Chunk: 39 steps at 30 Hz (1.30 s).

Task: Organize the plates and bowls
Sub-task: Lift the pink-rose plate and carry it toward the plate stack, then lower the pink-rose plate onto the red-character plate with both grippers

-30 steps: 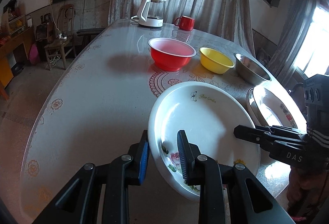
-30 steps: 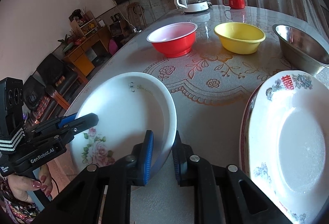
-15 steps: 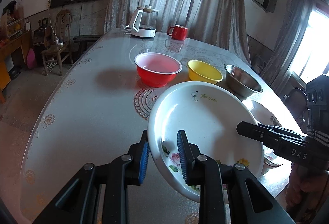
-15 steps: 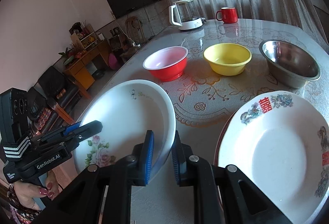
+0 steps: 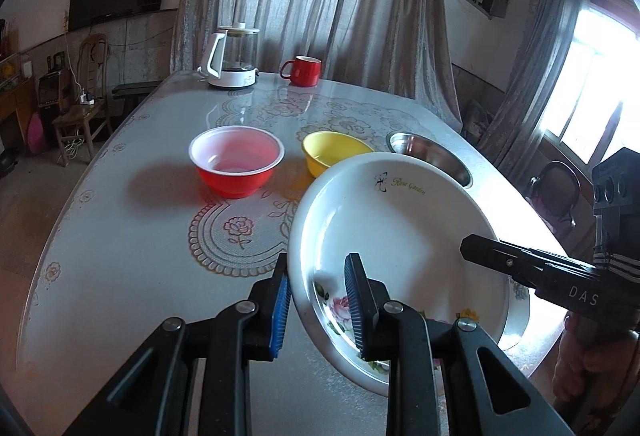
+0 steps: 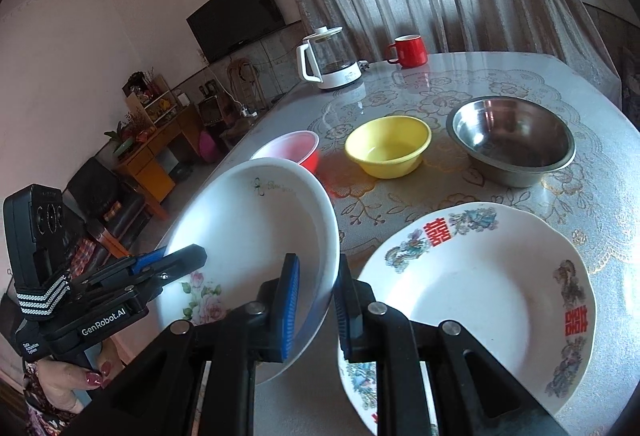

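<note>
Plate with rose print (image 5: 400, 236), white and deep, hangs above the desk (image 5: 140, 236), tilted, clamped at both rims: left tool (image 5: 318, 300) pinches its nine o'clock edge, right tool (image 6: 318, 300) its three o'clock edge. Below, toward three o'clock, lies a plate with red characters (image 6: 480, 296). Beyond, toward twelve, sit red bowl (image 5: 237, 166), yellow bowl (image 6: 388, 146) and steel bowl (image 6: 512, 144).

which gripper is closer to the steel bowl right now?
Right. The right gripper clamps the white plate's rim on the side toward the steel bowl; the left gripper clamps the opposite rim, farther away.
</note>
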Each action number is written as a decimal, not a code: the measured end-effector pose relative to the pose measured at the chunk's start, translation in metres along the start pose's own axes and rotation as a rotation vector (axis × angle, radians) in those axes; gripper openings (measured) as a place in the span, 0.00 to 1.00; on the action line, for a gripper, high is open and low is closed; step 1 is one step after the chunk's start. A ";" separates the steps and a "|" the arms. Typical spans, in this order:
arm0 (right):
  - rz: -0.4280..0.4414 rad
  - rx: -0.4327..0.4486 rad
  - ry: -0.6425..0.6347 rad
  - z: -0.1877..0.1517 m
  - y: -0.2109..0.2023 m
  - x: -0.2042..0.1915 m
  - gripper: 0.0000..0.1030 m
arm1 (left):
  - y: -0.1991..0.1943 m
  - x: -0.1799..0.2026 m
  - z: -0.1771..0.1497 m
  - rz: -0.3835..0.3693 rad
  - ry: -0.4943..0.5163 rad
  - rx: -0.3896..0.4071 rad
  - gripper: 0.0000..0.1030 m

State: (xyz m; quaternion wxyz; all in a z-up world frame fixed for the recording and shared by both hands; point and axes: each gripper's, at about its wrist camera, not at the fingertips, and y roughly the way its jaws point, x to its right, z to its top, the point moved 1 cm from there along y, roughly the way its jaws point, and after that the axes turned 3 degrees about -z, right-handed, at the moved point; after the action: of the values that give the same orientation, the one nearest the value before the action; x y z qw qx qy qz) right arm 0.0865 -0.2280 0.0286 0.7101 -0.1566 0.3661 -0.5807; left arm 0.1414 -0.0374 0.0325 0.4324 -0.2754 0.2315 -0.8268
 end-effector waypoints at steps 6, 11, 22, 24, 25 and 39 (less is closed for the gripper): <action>-0.044 0.033 0.052 -0.003 -0.025 0.031 0.15 | 0.017 0.038 0.008 -0.050 0.047 -0.014 0.26; -0.084 0.057 0.099 -0.005 -0.045 0.060 0.15 | 0.036 0.068 0.010 -0.096 0.069 -0.035 0.26; -0.133 0.050 0.189 -0.018 -0.059 0.114 0.15 | 0.069 0.111 0.007 -0.117 0.107 -0.081 0.26; -0.131 0.048 0.199 -0.022 -0.060 0.118 0.15 | 0.074 0.113 0.006 -0.112 0.106 -0.090 0.26; -0.131 0.047 0.201 -0.023 -0.061 0.120 0.15 | 0.075 0.114 0.005 -0.107 0.105 -0.094 0.26; -0.146 -0.008 0.216 -0.032 -0.049 0.138 0.16 | 0.096 0.121 -0.009 -0.078 0.110 -0.129 0.28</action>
State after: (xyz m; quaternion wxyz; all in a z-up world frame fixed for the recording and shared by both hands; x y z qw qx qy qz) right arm 0.0366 -0.3646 -0.0081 0.6217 -0.1221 0.4303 -0.6430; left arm 0.1347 -0.1875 -0.0030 0.3677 -0.2658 0.2967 -0.8403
